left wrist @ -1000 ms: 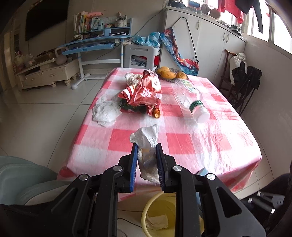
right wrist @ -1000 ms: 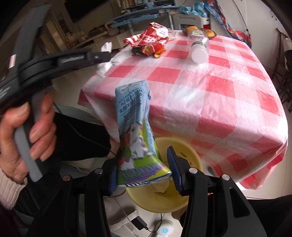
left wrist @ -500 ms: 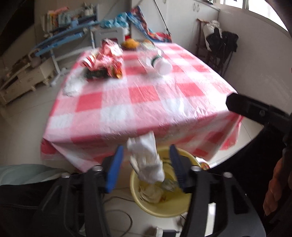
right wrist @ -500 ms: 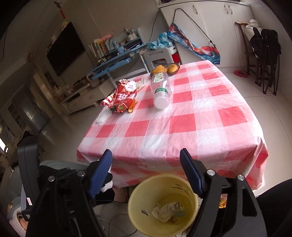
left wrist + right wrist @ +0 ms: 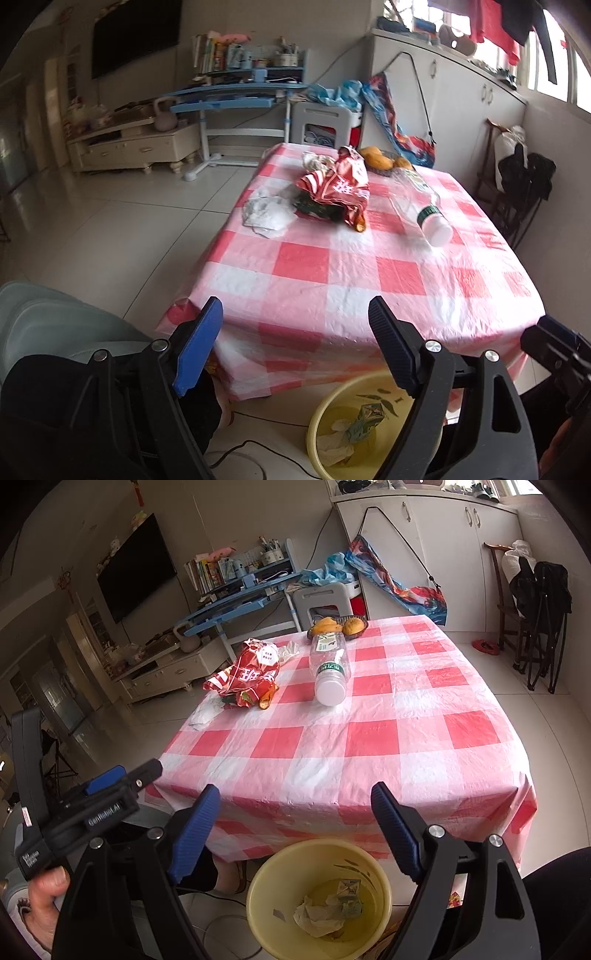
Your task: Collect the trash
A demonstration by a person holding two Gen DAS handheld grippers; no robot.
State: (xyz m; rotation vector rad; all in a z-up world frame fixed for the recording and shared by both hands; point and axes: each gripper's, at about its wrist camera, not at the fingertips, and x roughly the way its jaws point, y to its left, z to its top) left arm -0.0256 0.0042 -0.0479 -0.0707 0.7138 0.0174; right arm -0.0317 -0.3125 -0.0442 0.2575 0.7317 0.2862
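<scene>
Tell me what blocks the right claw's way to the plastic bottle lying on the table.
Nothing visible. The right claw is open and empty at the near edge; bare tablecloth lies between it and the bottle.

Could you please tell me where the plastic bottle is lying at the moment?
The plastic bottle lies on its side on the checked table, just right of the red snack bag and in front of the fruit bowl.
</scene>
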